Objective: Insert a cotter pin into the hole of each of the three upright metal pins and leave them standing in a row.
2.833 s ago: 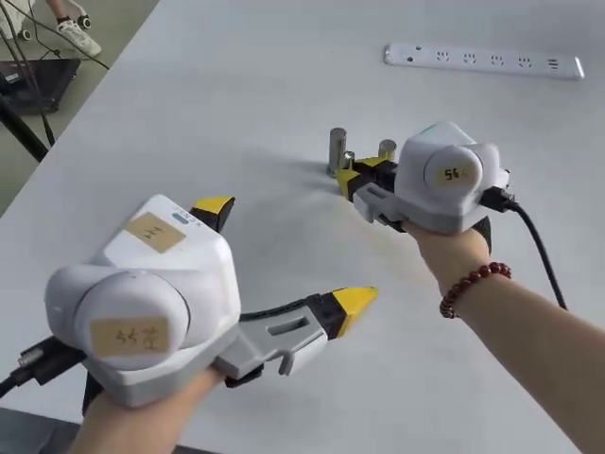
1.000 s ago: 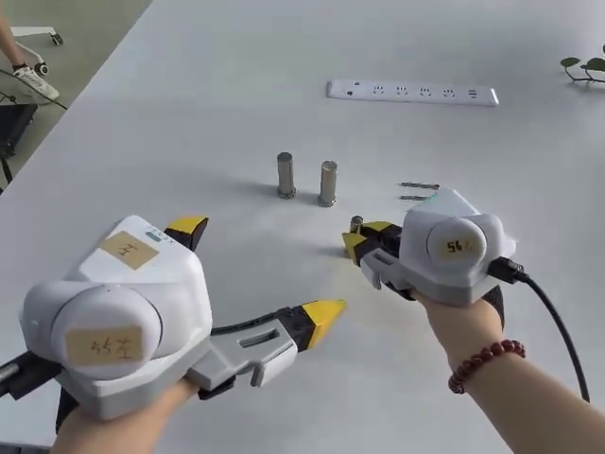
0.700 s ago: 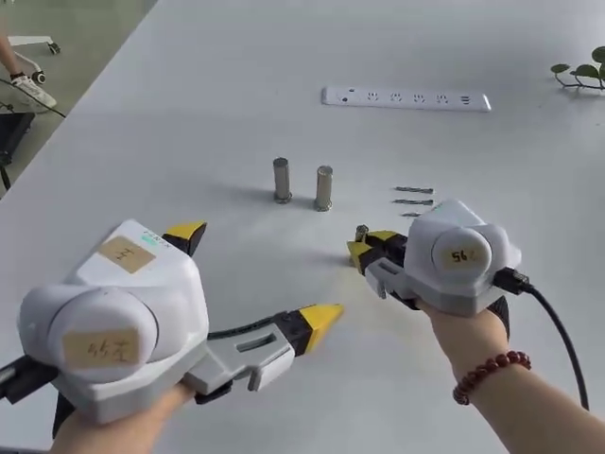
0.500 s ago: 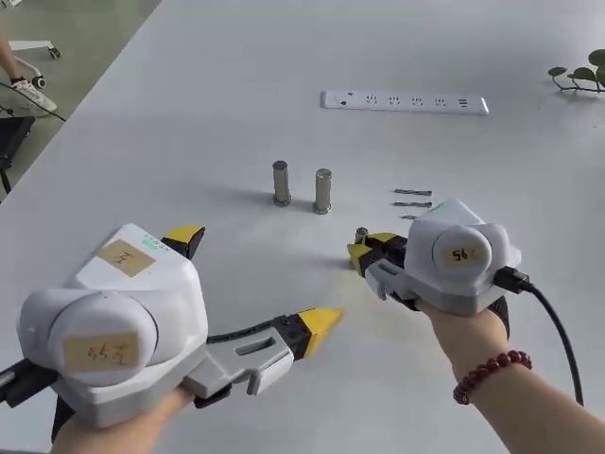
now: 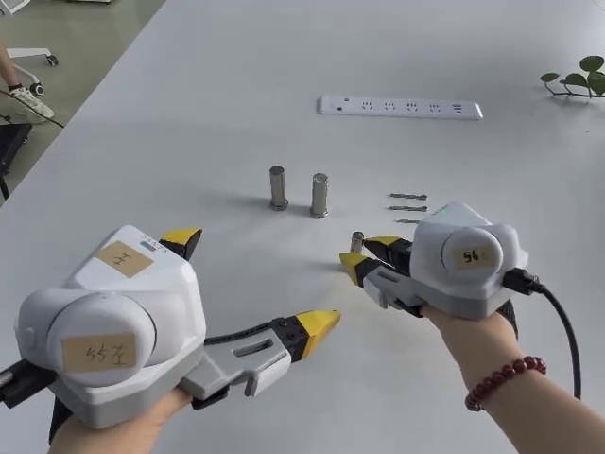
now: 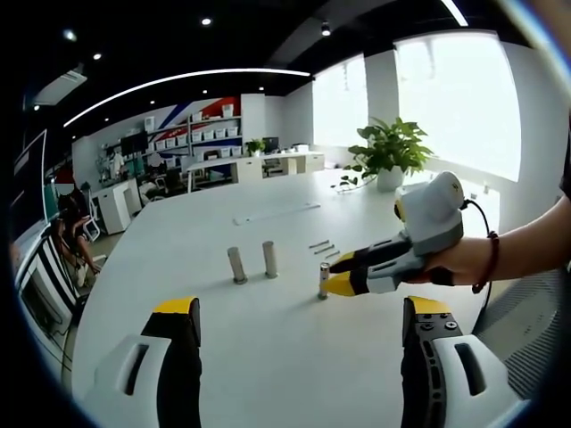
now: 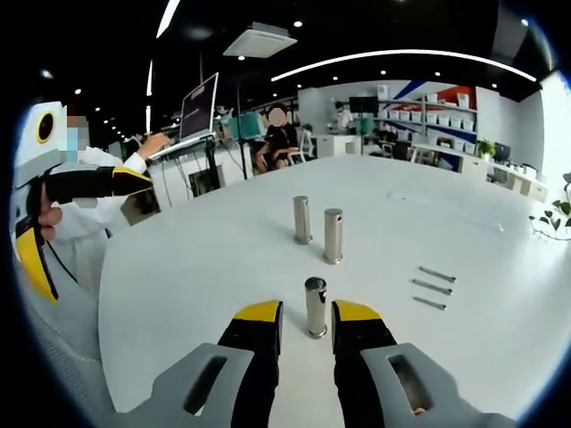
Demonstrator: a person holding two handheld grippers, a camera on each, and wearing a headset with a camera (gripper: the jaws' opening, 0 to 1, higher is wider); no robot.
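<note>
1. My right gripper (image 7: pixel 308 312) sits around a short upright steel pin (image 7: pixel 315 306), well to the near side of the long white power strip (image 5: pixel 400 107). The jaws are narrowly parted. I see clear daylight on one side of the pin; on the other side I cannot tell whether the jaw touches it.
2. In the head view, only the top of that pin shows above my yellow jaw tips, and its base is hidden there.
3. Two more upright steel pins (image 5: pixel 278 187) (image 5: pixel 319 194) stand side by side, between the power strip and the pin in my jaws.
4. Three thin grey cotter pins (image 5: pixel 407 196) lie flat on the white table (image 5: pixel 189 113), nearer the strip's right end. The nearest one is partly cut off by my right gripper's body.
5. They are too small for me to make out their shape, and I cannot pick out a hole in any steel pin.
6. My left gripper (image 5: pixel 248 282) hangs far on the near side of the strip, its jaws wide and holding nothing.
7. Half a second ago my right jaws sat closer together on the pin; they have now spread.
8. Nearly three seconds ago this pin stood by the other two; now it stands apart, further from the strip.
</note>
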